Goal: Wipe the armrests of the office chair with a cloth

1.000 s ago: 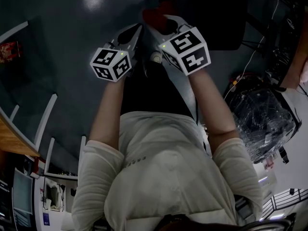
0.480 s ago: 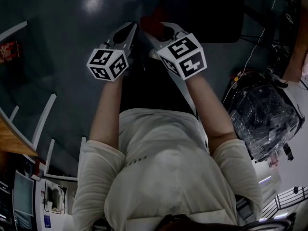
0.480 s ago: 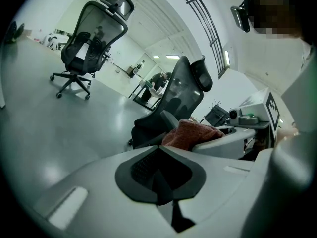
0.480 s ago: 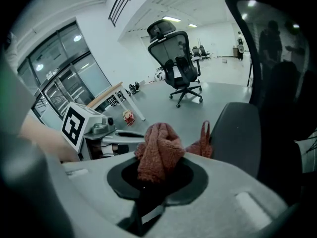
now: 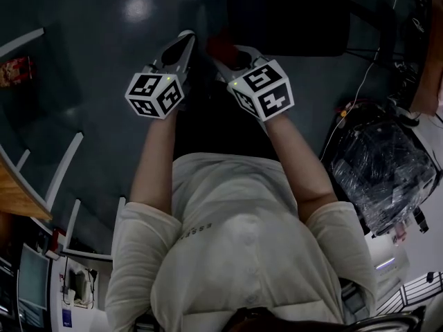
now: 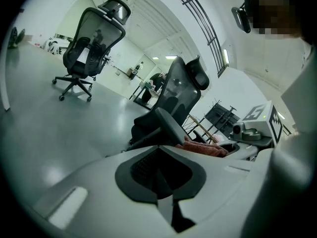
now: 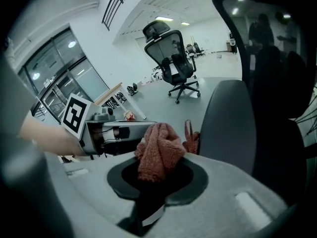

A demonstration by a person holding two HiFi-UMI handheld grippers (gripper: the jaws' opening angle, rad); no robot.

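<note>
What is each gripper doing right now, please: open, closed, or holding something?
Left gripper: closed, nothing between its jaws.
Right gripper: closed on the red cloth.

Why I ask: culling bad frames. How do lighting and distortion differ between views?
Head view: dim, underexposed, with a glare spot on the floor. Both gripper views: bright, fisheye-bent, dark corners; the red cloth in the right claw is sharp.

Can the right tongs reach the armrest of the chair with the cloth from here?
Probably yes: the right tongs hold the cloth, and the grey armrest stands close beside it, with nothing visible between.
</note>
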